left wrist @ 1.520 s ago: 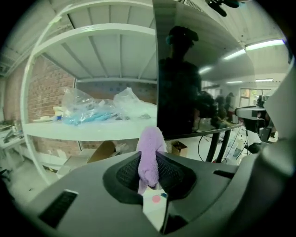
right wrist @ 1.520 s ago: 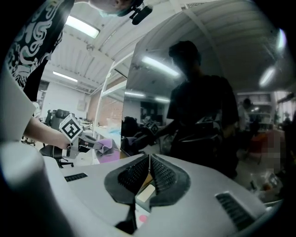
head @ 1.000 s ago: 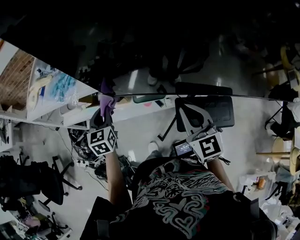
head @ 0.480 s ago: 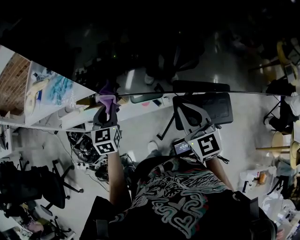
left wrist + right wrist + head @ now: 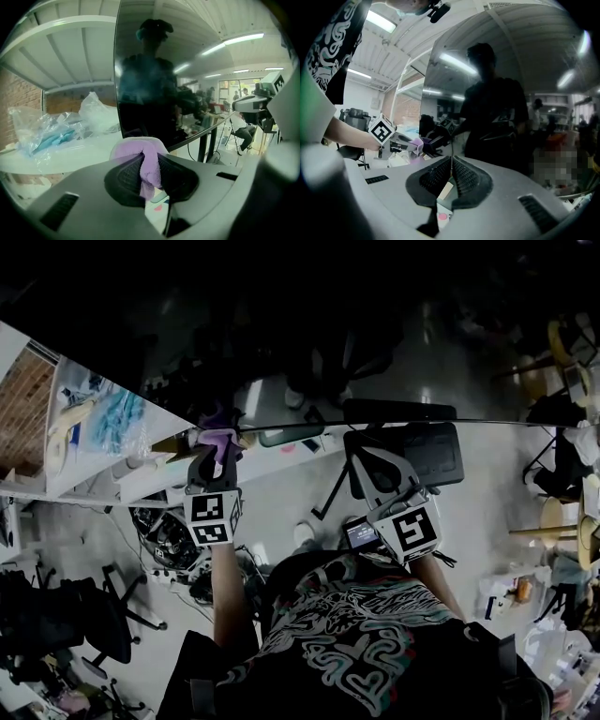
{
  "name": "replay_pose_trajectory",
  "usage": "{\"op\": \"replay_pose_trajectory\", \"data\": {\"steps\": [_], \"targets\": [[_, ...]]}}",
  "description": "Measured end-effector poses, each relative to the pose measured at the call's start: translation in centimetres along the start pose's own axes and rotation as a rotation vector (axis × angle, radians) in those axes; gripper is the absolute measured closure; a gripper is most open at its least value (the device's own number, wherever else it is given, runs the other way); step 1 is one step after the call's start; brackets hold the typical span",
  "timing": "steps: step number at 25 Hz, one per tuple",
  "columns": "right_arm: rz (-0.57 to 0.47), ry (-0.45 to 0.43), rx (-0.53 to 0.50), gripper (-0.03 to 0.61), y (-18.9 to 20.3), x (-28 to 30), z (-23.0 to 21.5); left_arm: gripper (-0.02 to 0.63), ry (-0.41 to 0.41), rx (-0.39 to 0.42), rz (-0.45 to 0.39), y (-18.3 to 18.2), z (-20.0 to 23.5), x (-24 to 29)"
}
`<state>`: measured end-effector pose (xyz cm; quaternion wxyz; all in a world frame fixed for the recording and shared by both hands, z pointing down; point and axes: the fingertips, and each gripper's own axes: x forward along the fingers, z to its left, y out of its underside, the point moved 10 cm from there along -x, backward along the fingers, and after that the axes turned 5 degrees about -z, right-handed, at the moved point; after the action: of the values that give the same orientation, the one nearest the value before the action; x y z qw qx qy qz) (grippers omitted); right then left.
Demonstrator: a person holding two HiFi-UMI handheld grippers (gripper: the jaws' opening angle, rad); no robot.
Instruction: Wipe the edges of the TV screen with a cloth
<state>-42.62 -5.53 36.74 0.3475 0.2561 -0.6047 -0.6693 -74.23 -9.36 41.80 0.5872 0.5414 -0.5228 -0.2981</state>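
Cluttered workshop, dark TV screen point(image 5: 150, 89) ahead, left gripper point(image 5: 149, 169) clamped on purple cloth point(image 5: 139, 153), cloth bunched between its jaws at the screen's lower corner, right gripper point(image 5: 451, 161) closed, empty.

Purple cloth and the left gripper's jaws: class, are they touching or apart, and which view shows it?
Touching. The left gripper view shows the purple cloth pinched between the two jaws of the left gripper, both pressed against it.

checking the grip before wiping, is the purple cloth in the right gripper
No, the purple cloth is pinched in the left gripper, while the right gripper has its jaws together with no cloth between them.
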Motion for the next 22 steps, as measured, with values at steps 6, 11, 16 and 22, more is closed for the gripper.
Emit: {"op": "replay_pose_trajectory", "data": {"steps": [6,11,16,22], "targets": [[0.036,0.012,0.023,0.545,-0.1,0.6,0.9,0.543,0.056,0.014,-0.011,-0.3,0.0,0.1],[0.020,0.017,0.017,0.545,-0.1,1.1,1.8,0.543,0.106,0.010,-0.020,-0.5,0.0,0.2],[-0.006,0.029,-0.005,0.545,-0.2,1.6,2.3,0.543,0.159,-0.010,-0.039,-0.8,-0.2,0.7],[-0.011,0.048,-0.022,0.545,0.0,2.1,3.4,0.543,0.215,0.004,-0.045,-0.6,0.0,0.7]]}}
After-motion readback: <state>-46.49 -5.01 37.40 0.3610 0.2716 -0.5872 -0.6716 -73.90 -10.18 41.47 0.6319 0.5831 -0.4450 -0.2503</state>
